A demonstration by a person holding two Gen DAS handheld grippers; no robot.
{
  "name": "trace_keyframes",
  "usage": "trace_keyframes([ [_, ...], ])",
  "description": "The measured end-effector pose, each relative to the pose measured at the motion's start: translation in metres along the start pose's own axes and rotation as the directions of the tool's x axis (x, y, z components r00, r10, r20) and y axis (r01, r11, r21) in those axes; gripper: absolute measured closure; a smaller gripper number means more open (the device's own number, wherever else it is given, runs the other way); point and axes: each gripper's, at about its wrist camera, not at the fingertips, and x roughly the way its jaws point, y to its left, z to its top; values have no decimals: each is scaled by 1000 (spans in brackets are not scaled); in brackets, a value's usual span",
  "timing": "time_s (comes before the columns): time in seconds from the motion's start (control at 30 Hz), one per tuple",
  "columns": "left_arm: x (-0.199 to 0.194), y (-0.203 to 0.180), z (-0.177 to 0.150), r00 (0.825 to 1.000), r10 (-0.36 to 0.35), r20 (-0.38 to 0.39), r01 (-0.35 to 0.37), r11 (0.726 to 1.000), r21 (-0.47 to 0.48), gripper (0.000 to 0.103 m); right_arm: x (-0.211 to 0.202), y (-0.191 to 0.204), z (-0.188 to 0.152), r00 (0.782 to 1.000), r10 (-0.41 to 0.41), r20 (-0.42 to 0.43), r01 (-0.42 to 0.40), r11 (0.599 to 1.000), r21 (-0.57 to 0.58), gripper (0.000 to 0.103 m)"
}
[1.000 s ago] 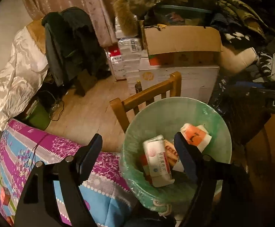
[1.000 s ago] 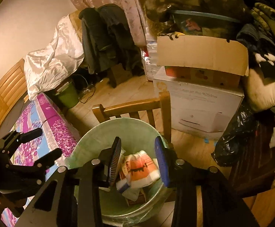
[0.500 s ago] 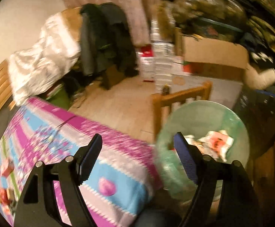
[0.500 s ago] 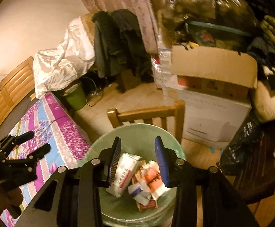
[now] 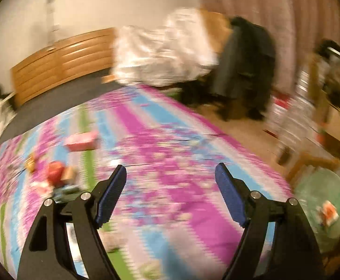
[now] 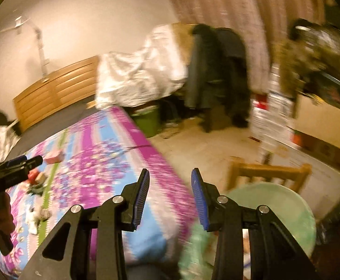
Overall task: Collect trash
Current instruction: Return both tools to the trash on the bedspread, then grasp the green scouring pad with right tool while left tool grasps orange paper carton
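We see both views blurred. In the left wrist view our left gripper stands spread wide with nothing between its blue pads, low in the frame over the patterned bedspread. Scattered trash lies on the cover at the left of the frame, a pink box just above it. The green-lined bin sits at the lower right edge, an orange-and-white wrapper inside. In the right wrist view our right gripper is partly parted and empty, at lower centre between the bed's edge and the bin, which stands before a wooden chair
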Motion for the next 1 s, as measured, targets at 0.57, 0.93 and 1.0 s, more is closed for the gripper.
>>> trace_keyframes([
  [0.57,68,318,-55,966,121,-230,-225,831,-508,12,178,389,-8,748,557,-361,-650,508,-565,9],
  [0.93,153,363,-85,938,119,-327,-286,799,-529,46,279,479,-65,651,525,-549,-750,335,-570,10],
  [1.0,164,367,-93,939,78,-336,-265,787,-557,61,296,490,-73,652,494,-575,-752,322,-576,16],
])
